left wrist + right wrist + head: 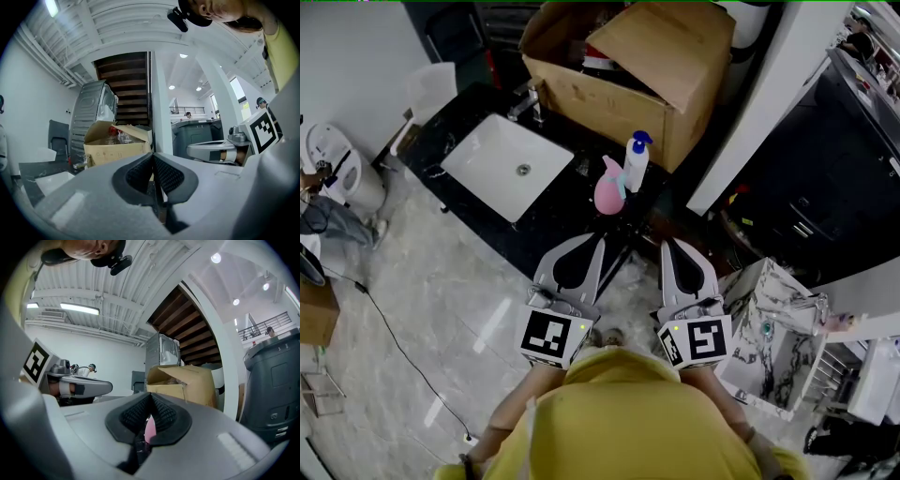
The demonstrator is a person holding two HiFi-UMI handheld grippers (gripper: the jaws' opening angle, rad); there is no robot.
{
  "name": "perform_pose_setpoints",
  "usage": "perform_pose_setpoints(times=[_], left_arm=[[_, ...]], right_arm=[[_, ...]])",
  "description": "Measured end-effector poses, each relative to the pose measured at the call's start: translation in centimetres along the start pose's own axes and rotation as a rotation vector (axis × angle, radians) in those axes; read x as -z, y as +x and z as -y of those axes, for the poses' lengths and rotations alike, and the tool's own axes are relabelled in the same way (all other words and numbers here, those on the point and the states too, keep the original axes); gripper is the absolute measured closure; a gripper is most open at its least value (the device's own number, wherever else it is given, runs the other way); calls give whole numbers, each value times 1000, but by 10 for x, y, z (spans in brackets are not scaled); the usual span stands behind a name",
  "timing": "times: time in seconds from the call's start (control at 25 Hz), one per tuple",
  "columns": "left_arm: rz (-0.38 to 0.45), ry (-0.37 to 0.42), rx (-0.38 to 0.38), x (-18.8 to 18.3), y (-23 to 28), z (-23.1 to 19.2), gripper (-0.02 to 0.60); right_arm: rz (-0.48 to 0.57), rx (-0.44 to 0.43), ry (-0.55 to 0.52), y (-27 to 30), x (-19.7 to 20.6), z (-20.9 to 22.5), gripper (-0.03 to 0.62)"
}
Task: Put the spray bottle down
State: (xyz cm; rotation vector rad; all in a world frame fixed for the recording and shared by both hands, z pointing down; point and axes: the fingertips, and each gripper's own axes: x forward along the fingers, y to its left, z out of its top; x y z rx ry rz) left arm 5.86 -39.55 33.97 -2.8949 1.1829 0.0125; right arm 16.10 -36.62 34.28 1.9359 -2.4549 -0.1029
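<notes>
Head view shows the left tool point(598, 240) and right tool point(668, 246) held level, jaws closed on nothing, near the spray bottle point(610, 188).

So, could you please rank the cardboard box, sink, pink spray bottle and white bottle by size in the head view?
1. cardboard box
2. sink
3. pink spray bottle and white bottle: too alike to rank.

Bright overhead lighting; gripper views fisheye-distorted, dark-cornered.
</notes>
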Motion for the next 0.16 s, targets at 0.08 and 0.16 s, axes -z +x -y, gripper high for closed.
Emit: perform_pose_setpoints(times=[0.08,0.16], left_arm=[[-2,-5,1,1,-1,5,579],[-6,-12,2,4,-3,11,578]], right_arm=[[1,-2,0,-4,0,2,595],[2,-3,0,-9,1,3,595]])
